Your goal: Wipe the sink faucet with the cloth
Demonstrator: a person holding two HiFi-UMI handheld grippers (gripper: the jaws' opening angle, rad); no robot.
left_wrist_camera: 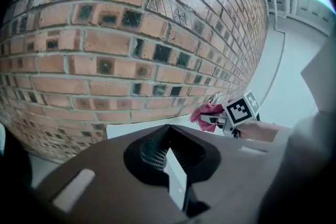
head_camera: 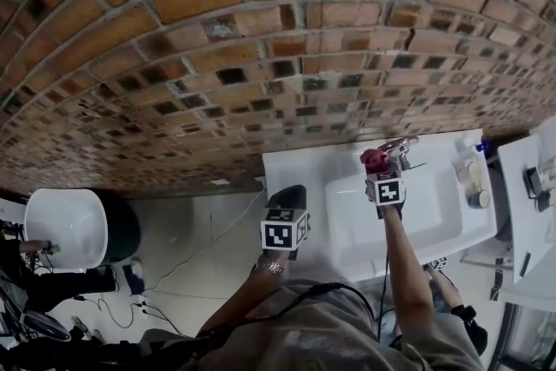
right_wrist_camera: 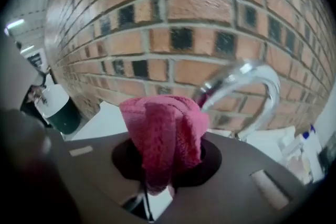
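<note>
Right gripper [head_camera: 382,175]: jaws closed on the cloth [right_wrist_camera: 163,134]. It's pink and bunched into a wad that sticks up out of the jaws, with a fold hanging down between them.

The cloth is right at the faucet [right_wrist_camera: 262,78], a chrome arched spout. In the right gripper view the spout's arc starts at the wad's upper right edge. Touching or just beside, can't tell which. Head view agrees: the wad sits just left of and below the spout, over the back edge of the sink [head_camera: 434,217].

Left gripper [left_wrist_camera: 168,157]: jaws together, nothing between them. In the head view it hangs off the sink's left end, over the floor, well apart from the faucet. It points at the brick wall [head_camera: 261,56]. Its own view catches the right gripper's marker cube [left_wrist_camera: 241,107] and the cloth off to the right.

The sink is a white rectangular basin set against the wall. A couple of bottles [head_camera: 473,174] stand on its right end, and one shows a blue cap in the right gripper view.

Far left in the head view is a white-and-green container [head_camera: 65,226] on the floor, with cables [head_camera: 200,248] trailing between it and the sink.

Both of the person's forearms come in from the bottom edge. The right forearm [head_camera: 404,265] reaches over the basin. The left wrist [head_camera: 271,268] has a band on it.
</note>
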